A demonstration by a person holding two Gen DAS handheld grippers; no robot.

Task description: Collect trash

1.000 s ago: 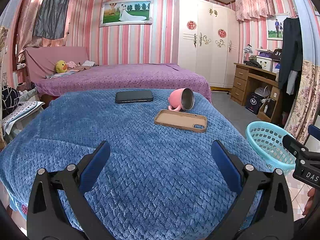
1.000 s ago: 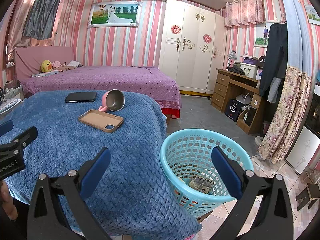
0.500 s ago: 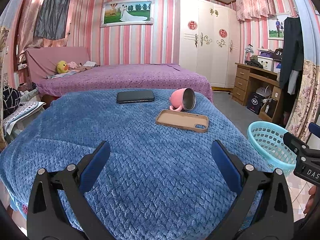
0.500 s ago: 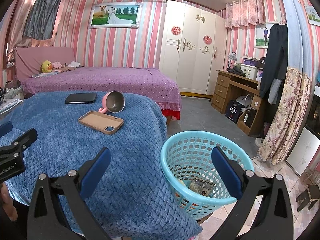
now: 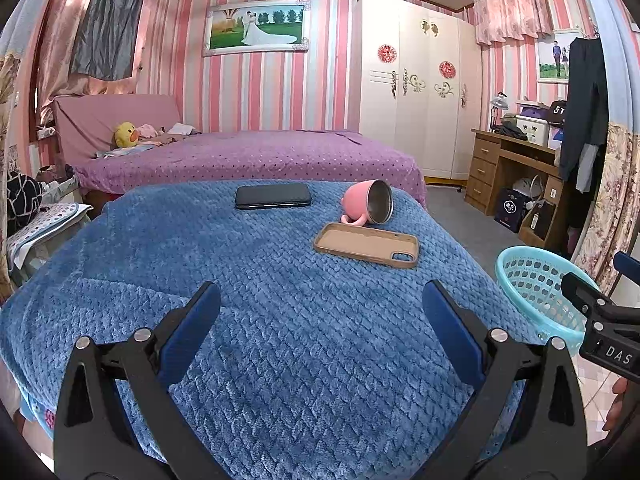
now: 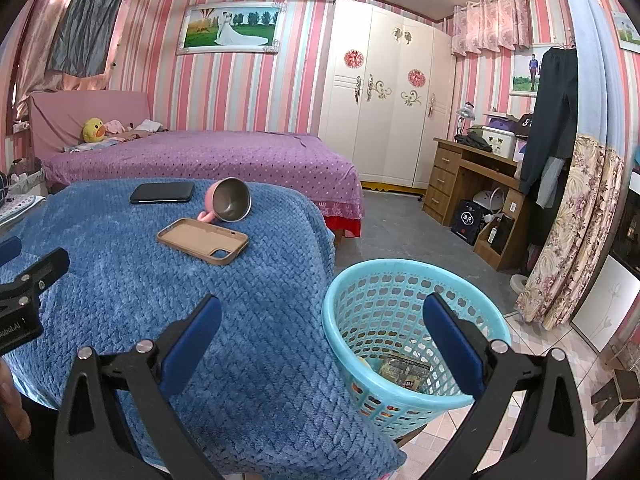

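Both grippers hover wide open, trash sits in the basket.

Left wrist view: left gripper [image 5: 320,316], jaws released and holding nothing, over the blue-blanketed worktop [image 5: 280,320]; phone [image 5: 273,196], pink mug [image 5: 370,208] on its side, phone case [image 5: 366,245] ahead. Right wrist view: right gripper [image 6: 322,320], jaws released, above the basket [image 6: 400,272] rim; wrapper [image 6: 404,368] lies inside.

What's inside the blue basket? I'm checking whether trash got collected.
The basket holds a printed wrapper at its bottom, with something yellowish beside it. The near wall hides the rest.
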